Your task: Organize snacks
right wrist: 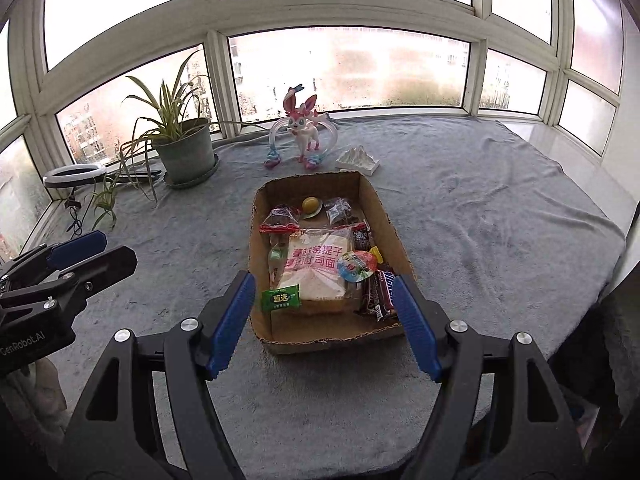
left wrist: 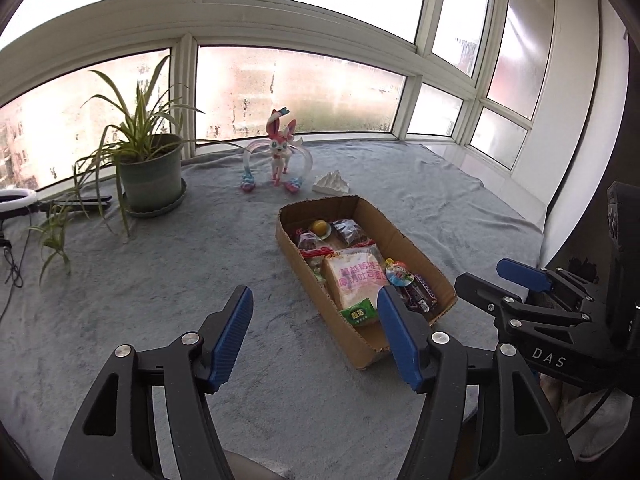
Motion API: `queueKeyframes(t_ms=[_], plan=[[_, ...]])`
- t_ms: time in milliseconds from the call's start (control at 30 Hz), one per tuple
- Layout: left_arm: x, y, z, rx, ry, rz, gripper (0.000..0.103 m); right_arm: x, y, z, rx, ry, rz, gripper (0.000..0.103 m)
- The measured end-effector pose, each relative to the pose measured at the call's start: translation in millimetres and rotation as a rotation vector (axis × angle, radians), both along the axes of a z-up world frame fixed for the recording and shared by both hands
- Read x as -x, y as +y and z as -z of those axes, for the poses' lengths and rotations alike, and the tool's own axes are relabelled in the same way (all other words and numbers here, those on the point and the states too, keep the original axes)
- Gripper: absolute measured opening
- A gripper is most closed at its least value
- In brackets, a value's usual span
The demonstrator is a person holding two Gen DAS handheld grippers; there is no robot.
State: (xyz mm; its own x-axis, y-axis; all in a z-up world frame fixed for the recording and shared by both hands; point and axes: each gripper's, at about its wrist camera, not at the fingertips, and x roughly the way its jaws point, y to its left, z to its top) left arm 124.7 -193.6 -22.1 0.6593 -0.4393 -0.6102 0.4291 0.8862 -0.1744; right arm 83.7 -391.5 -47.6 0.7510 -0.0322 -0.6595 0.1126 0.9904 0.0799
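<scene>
A grey fleece blanket (right wrist: 480, 216) covers the table beneath bay windows (right wrist: 344, 68). The brown cardboard snack tray (right wrist: 376, 204) sits mid-blanket, bare fleece all around. Left gripper (left wrist: 316, 336) and right gripper (right wrist: 324, 320) hover near the tray's front edge, fingers spread apart, empty.

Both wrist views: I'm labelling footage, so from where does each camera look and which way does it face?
Left wrist: on the open left gripper, looking down at the grey cloth, cardboard box to its right; the right gripper shows too.
Right wrist: on the open right gripper, facing the box straight on; the left gripper shows.
Shared: box, potted plant, pink toy figure.
</scene>
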Motion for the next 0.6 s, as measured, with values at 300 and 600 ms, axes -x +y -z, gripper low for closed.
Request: queueKeyframes(t_ms=[300, 600], plan=[[4.6, 1.6, 0.4, -0.003, 0.014, -0.015, 0.064, 1.7, 1.6, -3.5, -0.001, -0.008, -0.003, 0.074], [3.9, -1.7, -0.3, -0.013, 0.016, -0.005, 0.064, 0.9, 2.0, -2.9, 0.001, -0.007, -0.002, 0.074]])
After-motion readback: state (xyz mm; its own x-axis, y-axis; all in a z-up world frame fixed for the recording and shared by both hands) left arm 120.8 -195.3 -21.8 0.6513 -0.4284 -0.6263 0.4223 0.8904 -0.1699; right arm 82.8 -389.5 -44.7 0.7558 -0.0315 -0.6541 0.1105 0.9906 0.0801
